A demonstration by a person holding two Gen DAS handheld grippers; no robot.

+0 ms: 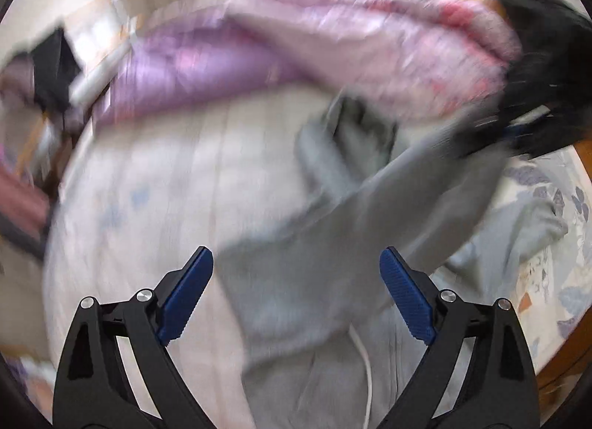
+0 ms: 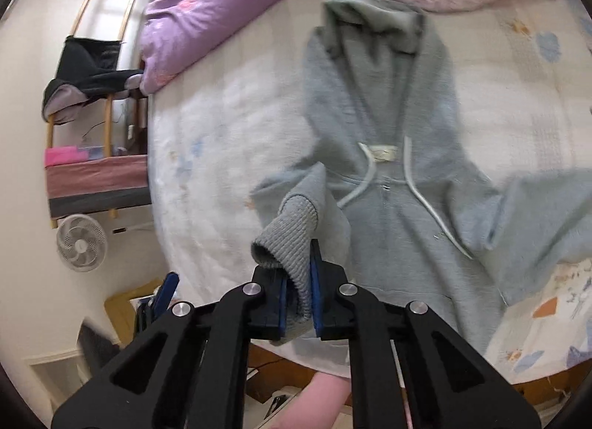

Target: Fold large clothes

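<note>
While the grey hoodie lies spread on the bed ahead, the right claw is clenched on its ribbed cuff; the left claw hangs released above the fabric.

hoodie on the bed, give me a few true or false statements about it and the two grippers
1. The right gripper is clamped on the hoodie's ribbed cuff. True.
2. The left gripper is shut on the fabric. False: its jaws stand wide open, gripping nothing.
3. The grey hoodie has pale drawstrings. True.
4. The hoodie lies on a wooden floor. False: it lies on a white floral bed sheet.
5. A purple quilt sits beyond the hood. True.
</note>
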